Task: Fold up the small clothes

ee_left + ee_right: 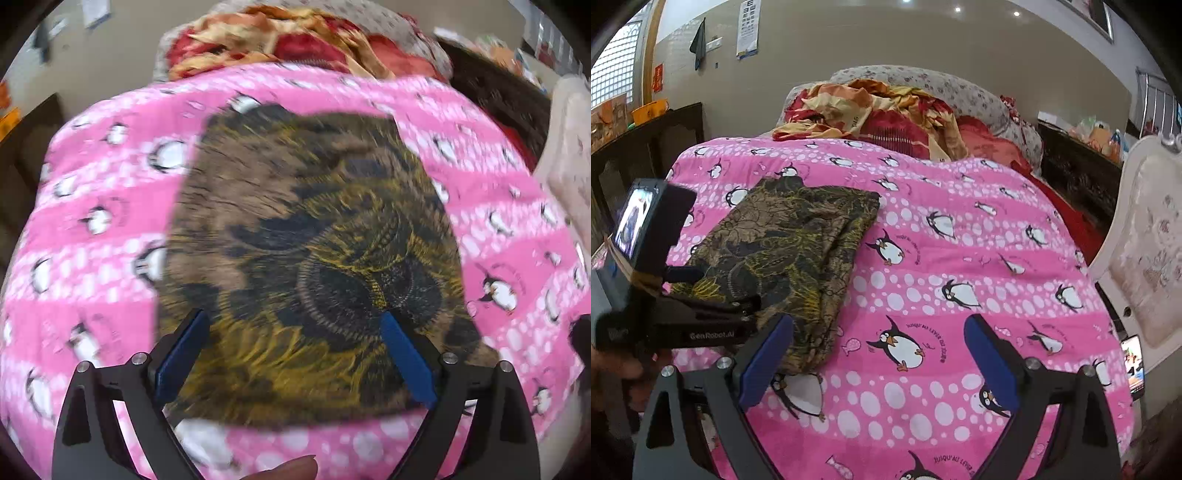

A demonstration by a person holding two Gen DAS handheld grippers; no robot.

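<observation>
A pink penguin-print quilt (960, 258) is covering the bed, with a red and yellow crumpled blanket (871, 110) heaped at its far end. A folded brown and yellow patterned garment (783, 251) is lying flat on the quilt, toward its left side in the right wrist view. The left gripper (293, 325) is hovering over the garment's near part with jaws spread and nothing pinched, while the right gripper (879, 332) is hanging above bare quilt just right of the garment, jaws spread wide and empty.
</observation>
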